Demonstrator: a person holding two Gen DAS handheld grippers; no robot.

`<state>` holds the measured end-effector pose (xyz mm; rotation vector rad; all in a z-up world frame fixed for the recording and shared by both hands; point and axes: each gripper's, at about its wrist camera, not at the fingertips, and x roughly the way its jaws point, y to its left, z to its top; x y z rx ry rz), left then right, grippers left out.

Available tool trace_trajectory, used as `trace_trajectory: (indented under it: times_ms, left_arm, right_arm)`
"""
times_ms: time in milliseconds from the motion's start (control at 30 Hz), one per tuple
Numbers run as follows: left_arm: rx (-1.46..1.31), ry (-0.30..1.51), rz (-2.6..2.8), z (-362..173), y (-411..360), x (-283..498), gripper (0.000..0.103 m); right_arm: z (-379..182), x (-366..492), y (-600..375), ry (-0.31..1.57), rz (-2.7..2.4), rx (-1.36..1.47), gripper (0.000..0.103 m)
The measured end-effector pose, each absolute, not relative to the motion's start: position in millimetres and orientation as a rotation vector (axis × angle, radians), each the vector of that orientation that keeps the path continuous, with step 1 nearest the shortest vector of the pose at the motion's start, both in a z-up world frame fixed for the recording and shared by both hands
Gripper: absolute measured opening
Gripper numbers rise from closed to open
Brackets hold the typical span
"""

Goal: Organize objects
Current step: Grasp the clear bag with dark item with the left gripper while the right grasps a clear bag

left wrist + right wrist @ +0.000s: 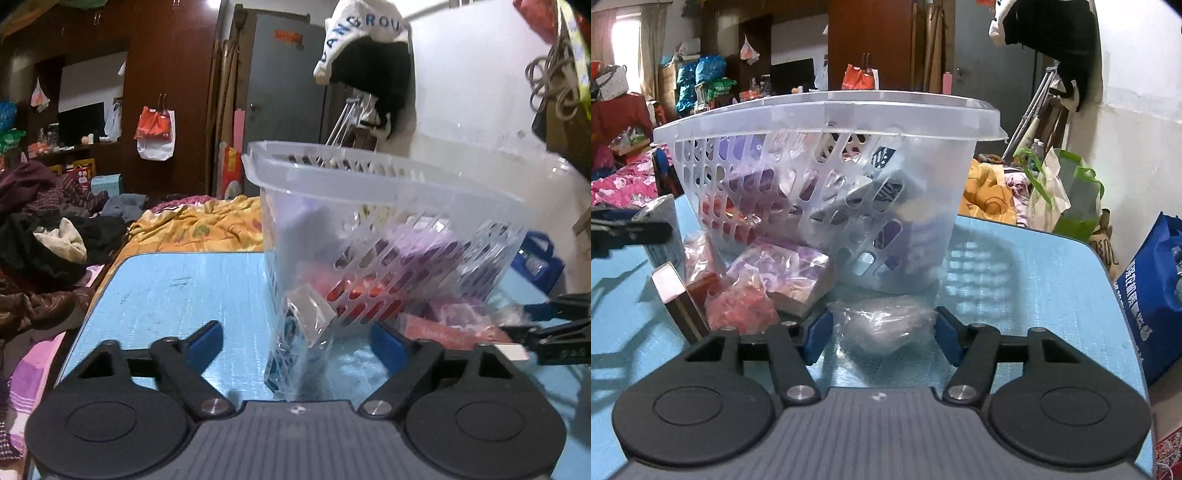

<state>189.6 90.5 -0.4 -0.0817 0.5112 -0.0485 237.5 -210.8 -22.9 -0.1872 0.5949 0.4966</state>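
Note:
A clear plastic basket [388, 221] stands on the blue table [177, 288] and holds purple, red and white packets. It also shows in the right wrist view [827, 122]. My left gripper [295, 341] is open, with a clear-wrapped blue-printed packet [295, 347] standing between its jaws, untouched. My right gripper [882, 332] is open around a crumpled clear bag [882, 325] lying on the table in front of the basket. A purple packet [783, 273], a red packet [738, 306] and a small box [679, 299] lie left of it.
The right gripper shows at the right edge of the left wrist view [546, 325]. A blue bag [1152, 295] and a green bag [1067, 199] stand off the table's right side. A bed with an orange blanket [199, 225] and piled clothes [44, 229] lies beyond the table.

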Motion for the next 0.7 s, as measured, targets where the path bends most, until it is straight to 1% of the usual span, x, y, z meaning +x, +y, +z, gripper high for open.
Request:
trace_trajectory:
  times_ms: [67, 100, 133, 167, 267, 533, 700]
  left_arm:
    - [-0.062, 0.525, -0.028, -2.3, 86.9, 193.2, 0.069]
    - [-0.056, 0.536, -0.023, -2.9, 86.2, 194.2, 0.065]
    - [-0.055, 0.542, -0.028, -3.1, 86.2, 194.2, 0.052]
    - [-0.057, 0.544, -0.03, -3.2, 86.7, 193.4, 0.043]
    - [-0.073, 0.521, -0.04, -1.7, 89.6, 187.6, 0.039]
    - [-0.094, 0.384, -0.029, 4.4, 89.7, 166.1, 0.039]
    - [-0.074, 0.331, -0.047, 8.2, 85.1, 159.0, 0.039]
  right_arm:
    - [-21.4, 237.5, -214.8, 0.584, 0.496, -0.17, 0.061]
    - [-20.3, 236.5, -215.3, 0.576, 0.493, -0.164, 0.061]
    - [-19.4, 235.0, -215.8, 0.566, 0.49, -0.162, 0.061]
    - [-18.7, 234.0, -215.2, 0.56, 0.488, -0.163, 0.061]
    - [-16.3, 230.7, -216.9, 0.541, 0.496, -0.151, 0.061]
    - [-7.6, 218.1, -232.1, 0.434, 0.524, -0.06, 0.06]
    - [-2.8, 208.4, -234.9, 0.351, 0.527, -0.053, 0.06]
